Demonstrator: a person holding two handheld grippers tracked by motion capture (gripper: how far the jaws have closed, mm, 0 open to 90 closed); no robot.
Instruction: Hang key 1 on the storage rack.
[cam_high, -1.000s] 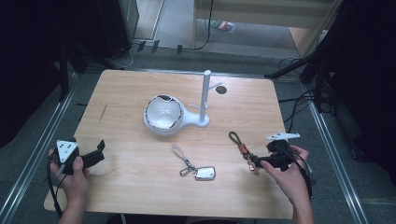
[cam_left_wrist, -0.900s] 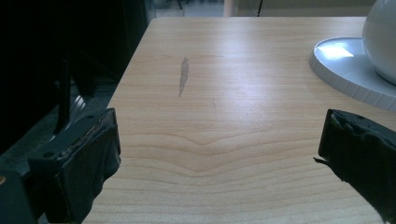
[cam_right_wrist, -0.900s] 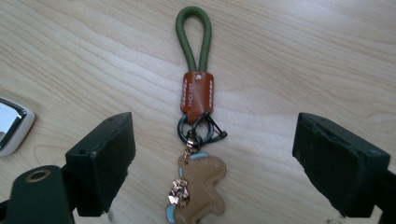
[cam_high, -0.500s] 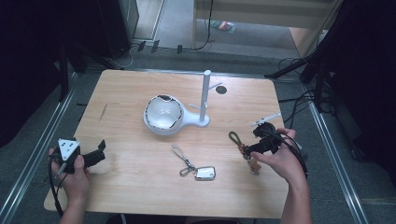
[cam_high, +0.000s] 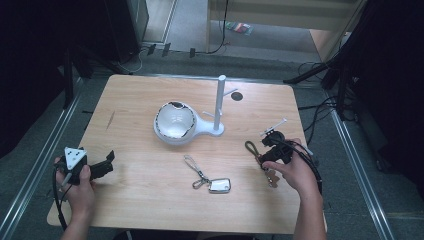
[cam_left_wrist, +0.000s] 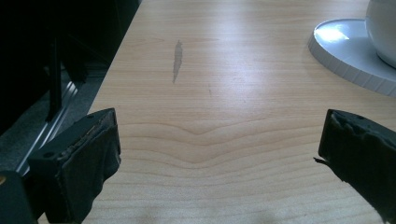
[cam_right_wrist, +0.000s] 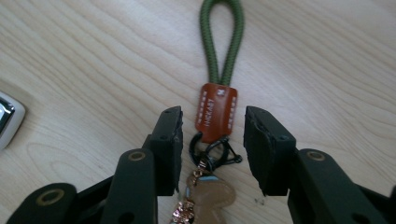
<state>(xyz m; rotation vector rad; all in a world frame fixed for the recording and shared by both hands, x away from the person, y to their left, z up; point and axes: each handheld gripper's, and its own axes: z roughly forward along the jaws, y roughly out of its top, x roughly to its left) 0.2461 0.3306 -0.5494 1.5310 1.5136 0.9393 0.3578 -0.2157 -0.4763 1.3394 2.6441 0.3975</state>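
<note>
Between the right gripper's (cam_right_wrist: 212, 140) half-closed, just-narrowing jaws lies a light, floppy green cord keychain (cam_right_wrist: 217, 107), best pinched at its stiff leather tab.

Both grippers are black. The left gripper (cam_high: 107, 167) carries a grey three-cornered plate with dark dots on top, and its pads (cam_left_wrist: 95, 158) look worn and ragged. The right gripper (cam_right_wrist: 212, 144) has round brass-ringed screw holes along its arms. Black cables trail from each. The forearms are bare
</note>
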